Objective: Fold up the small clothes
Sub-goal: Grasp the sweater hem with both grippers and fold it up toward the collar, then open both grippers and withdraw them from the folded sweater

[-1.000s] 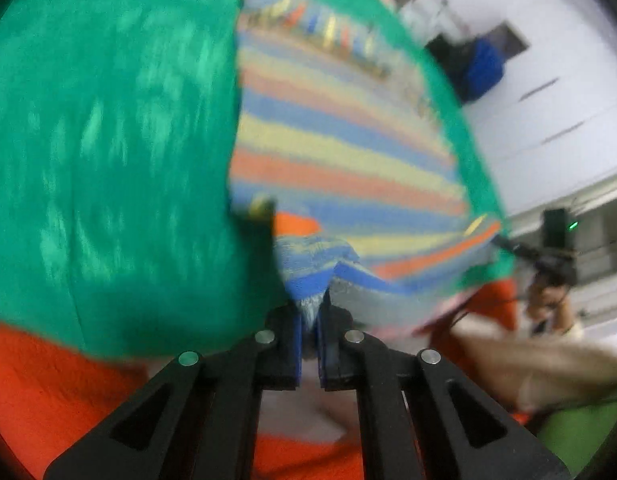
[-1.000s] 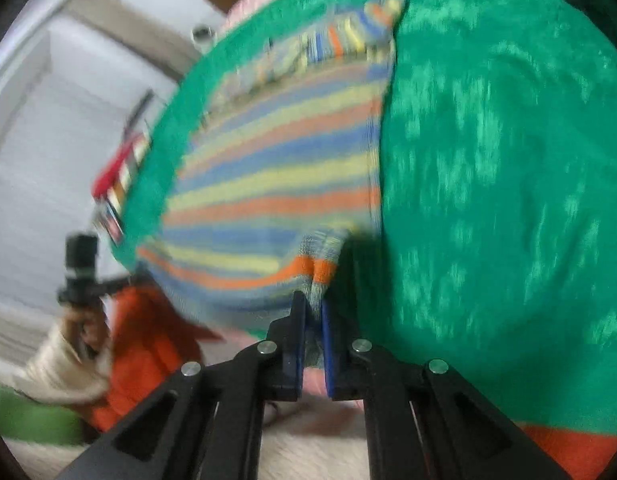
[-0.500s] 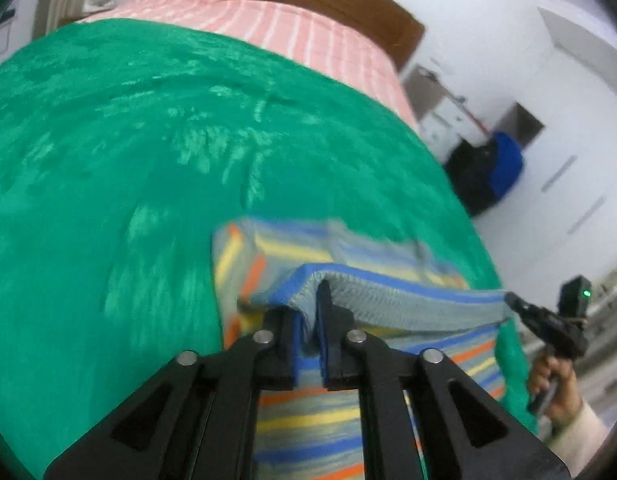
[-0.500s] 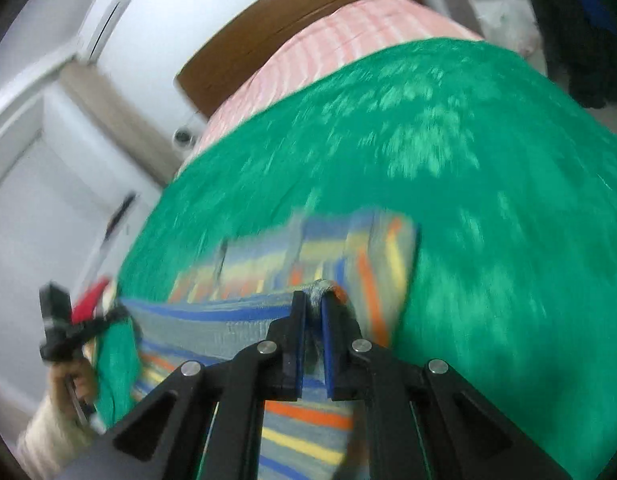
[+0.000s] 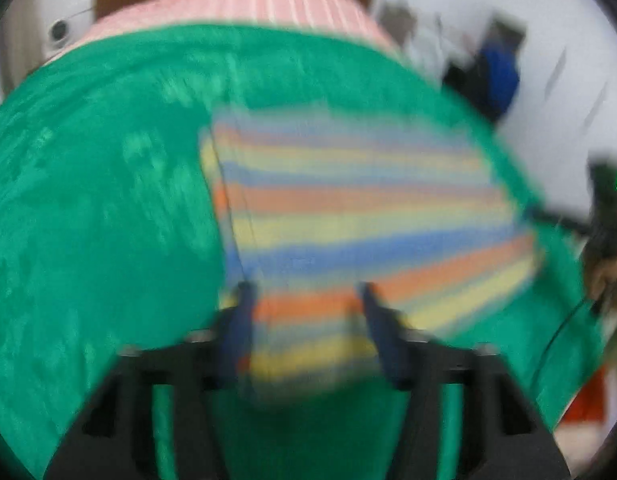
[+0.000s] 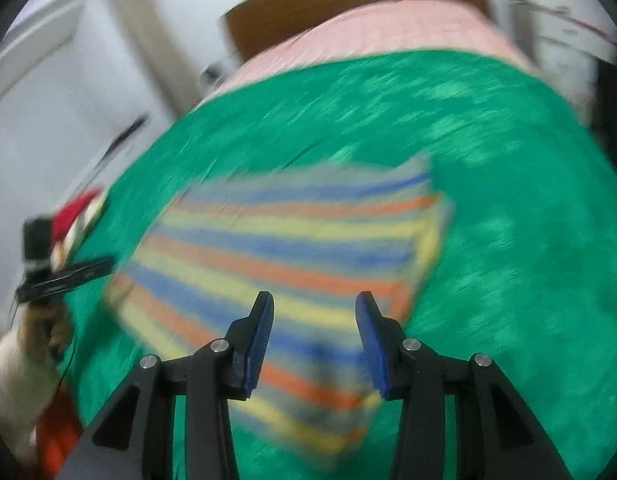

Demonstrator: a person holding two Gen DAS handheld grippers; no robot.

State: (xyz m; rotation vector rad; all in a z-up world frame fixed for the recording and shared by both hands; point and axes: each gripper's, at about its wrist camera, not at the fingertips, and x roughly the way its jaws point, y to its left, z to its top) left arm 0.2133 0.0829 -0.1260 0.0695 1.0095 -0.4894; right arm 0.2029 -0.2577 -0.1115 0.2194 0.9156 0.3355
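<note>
A small striped garment (image 5: 348, 220), with blue, orange and yellow bands, lies folded flat on the green blanket (image 5: 88, 220). My left gripper (image 5: 304, 300) is open, its fingers standing over the garment's near left corner with nothing in them. In the right wrist view the same garment (image 6: 276, 248) lies ahead, and my right gripper (image 6: 314, 320) is open over its near right part, holding nothing. Both views are blurred by motion.
The green blanket (image 6: 508, 200) covers a bed with a pink striped sheet (image 5: 236, 4) and a brown headboard (image 6: 348, 4) at the far end. The other hand and gripper (image 6: 48, 272) show at the left edge. Red cloth (image 6: 56, 440) lies at the bed's near side.
Both grippers have opened and let go of the garment's edge, which now lies folded over onto the blanket. Both grippers have drawn back a little.
</note>
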